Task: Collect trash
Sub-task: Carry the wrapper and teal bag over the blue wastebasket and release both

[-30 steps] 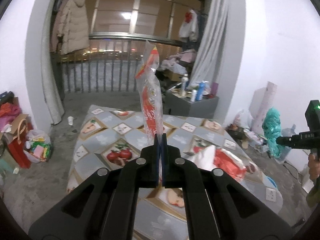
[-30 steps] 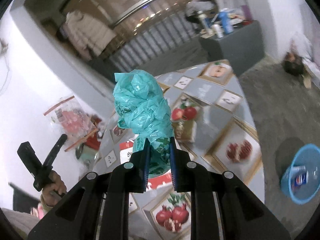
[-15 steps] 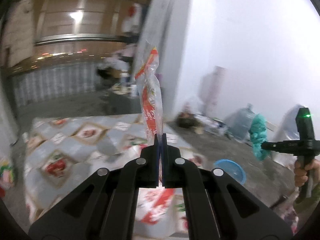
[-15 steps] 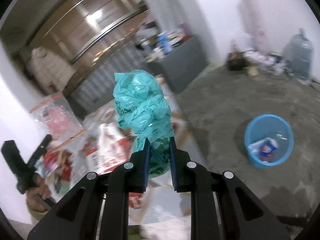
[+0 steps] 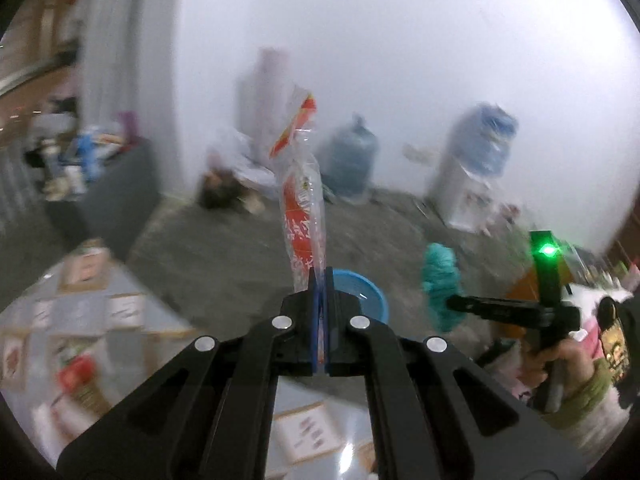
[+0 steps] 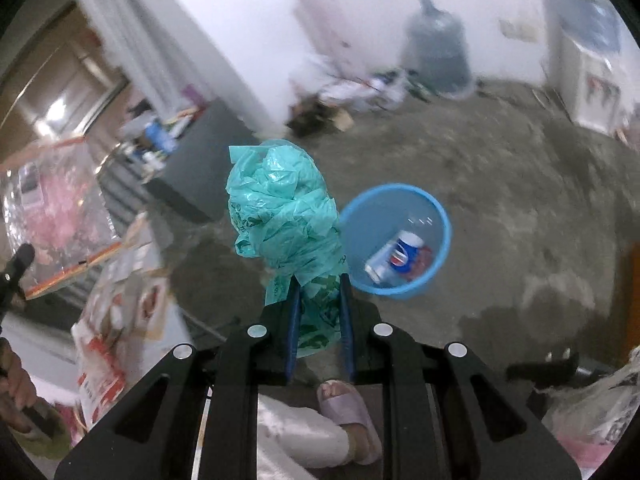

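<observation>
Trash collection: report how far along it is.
Done: a Pepsi can and other scraps already lie in the blue bin. In hand: the left gripper clamps a clear red-printed wrapper; the right gripper grips a crumpled teal plastic bag. Left: dropping both in; red-and-white packaging remains on the table.
</observation>
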`<state>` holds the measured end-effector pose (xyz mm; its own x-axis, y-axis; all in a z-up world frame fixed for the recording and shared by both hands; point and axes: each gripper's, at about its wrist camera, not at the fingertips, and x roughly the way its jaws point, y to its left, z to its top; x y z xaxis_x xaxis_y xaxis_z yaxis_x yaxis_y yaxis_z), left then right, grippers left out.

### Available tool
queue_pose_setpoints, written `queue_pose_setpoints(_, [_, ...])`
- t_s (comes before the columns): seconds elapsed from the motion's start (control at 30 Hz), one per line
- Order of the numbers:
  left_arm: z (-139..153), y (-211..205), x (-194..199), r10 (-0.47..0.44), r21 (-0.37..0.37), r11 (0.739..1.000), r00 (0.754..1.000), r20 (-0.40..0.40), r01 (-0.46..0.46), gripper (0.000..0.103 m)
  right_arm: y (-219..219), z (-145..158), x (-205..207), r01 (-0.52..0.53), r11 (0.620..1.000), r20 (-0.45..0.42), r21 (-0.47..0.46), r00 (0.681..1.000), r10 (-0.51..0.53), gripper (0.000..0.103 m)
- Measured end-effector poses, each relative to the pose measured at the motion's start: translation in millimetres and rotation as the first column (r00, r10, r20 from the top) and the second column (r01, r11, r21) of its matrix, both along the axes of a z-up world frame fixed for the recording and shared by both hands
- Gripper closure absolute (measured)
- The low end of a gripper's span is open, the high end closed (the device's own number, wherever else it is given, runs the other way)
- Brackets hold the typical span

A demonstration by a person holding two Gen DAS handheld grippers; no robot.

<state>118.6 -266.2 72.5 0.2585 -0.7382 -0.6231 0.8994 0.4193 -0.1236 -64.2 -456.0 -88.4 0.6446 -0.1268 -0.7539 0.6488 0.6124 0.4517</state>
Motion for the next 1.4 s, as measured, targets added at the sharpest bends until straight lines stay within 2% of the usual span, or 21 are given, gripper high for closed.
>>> queue_pose_setpoints(0.17, [-51.3, -98.1, 13.1, -0.116, 0.138, 0.982, 0.988, -0.104, 0.130, 0.103, -42.2, -55.2, 11.7, 0.057, 0.992, -0.044, 0.113, 0.998, -0.052, 0.085])
queue_pose_setpoints(0.23, [-74.2, -129.5, 23.5, -0.119, 0.180, 0.973, 0.980, -0.159, 0.147, 0.103, -59.6, -76.8, 21.6, 0.078, 0.984, -0.052, 0.162, 0.996, -0.070, 0.085])
queue_pose_setpoints(0.43, [-138.2, -204.8, 53.1, -0.120, 0.306, 0.934, 0.968, -0.221, 0.185, 0.103, -105.2, -131.6, 52.1, 0.143, 0.953, -0.078, 0.267, 0.989, -0.126, 0.084])
queue_pose_setpoints(0.5, [-157.6, -223.9, 59.6, -0.101, 0.332, 0.926, 0.968, -0.231, 0.176, 0.103, -115.2, -148.2, 61.2, 0.163, 0.945, -0.092, 0.284, 0.986, -0.143, 0.081])
queue_pose_setpoints(0.53, [-171.3, -235.9, 65.9, -0.090, 0.349, 0.922, 0.968, -0.236, 0.171, 0.102, -123.4, -161.7, 66.0, 0.173, 0.935, -0.099, 0.308, 0.984, -0.149, 0.077])
queue_pose_setpoints(0.57, [-179.1, -243.6, 68.2, -0.080, 0.365, 0.915, 0.966, -0.248, 0.170, 0.095, -129.1, -172.4, 69.2, 0.189, 0.928, -0.116, 0.322, 0.980, -0.160, 0.072])
queue_pose_setpoints(0.6, [-189.5, -249.6, 70.7, -0.060, 0.394, 0.905, 0.964, -0.259, 0.162, 0.076, -134.8, -184.3, 71.0, 0.215, 0.921, -0.149, 0.325, 0.973, -0.174, 0.059])
queue_pose_setpoints(0.63, [-201.8, -255.0, 76.7, -0.016, 0.435, 0.891, 0.966, -0.260, 0.131, 0.069, -138.3, -195.9, 72.3, 0.245, 0.914, -0.185, 0.324, 0.964, -0.192, 0.052])
queue_pose_setpoints(0.7, [-215.7, -258.0, 86.2, 0.037, 0.452, 0.887, 0.963, -0.267, 0.092, 0.066, -139.8, -208.8, 71.1, 0.262, 0.902, -0.202, 0.344, 0.958, -0.202, 0.052])
queue_pose_setpoints(0.77, [-220.2, -252.5, 87.7, 0.039, 0.454, 0.886, 0.962, -0.270, 0.092, 0.065, -134.8, -211.9, 65.1, 0.274, 0.893, -0.198, 0.357, 0.957, -0.214, 0.052])
queue_pose_setpoints(0.93, [-201.5, -240.3, 78.3, 0.012, 0.461, 0.884, 0.983, -0.181, 0.074, 0.064, -122.3, -194.7, 52.8, 0.262, 0.916, -0.176, 0.303, 0.960, -0.217, 0.052])
queue_pose_setpoints(1.07, [-159.8, -222.7, 69.9, -0.004, 0.416, 0.908, 0.991, -0.132, 0.059, 0.062, -107.5, -161.0, 43.6, 0.234, 0.946, -0.151, 0.223, 0.967, -0.203, 0.049])
queue_pose_setpoints(1.13, [-130.9, -200.5, 60.6, -0.031, 0.372, 0.926, 0.995, -0.097, 0.065, 0.056, -96.4, -137.8, 44.3, 0.208, 0.964, -0.135, 0.166, 0.973, -0.187, 0.038])
queue_pose_setpoints(1.27, [-79.9, -146.6, 38.1, -0.062, 0.282, 0.957, 0.997, -0.043, 0.072, 0.047, -72.4, -91.4, 51.8, 0.128, 0.991, -0.119, 0.041, 0.985, -0.123, 0.031])
queue_pose_setpoints(1.4, [-34.1, -71.1, 16.6, -0.047, 0.208, 0.977, 0.999, 0.015, 0.043, 0.041, -35.5, -37.8, 60.8, 0.061, 0.992, -0.096, -0.110, 0.993, -0.072, 0.019])
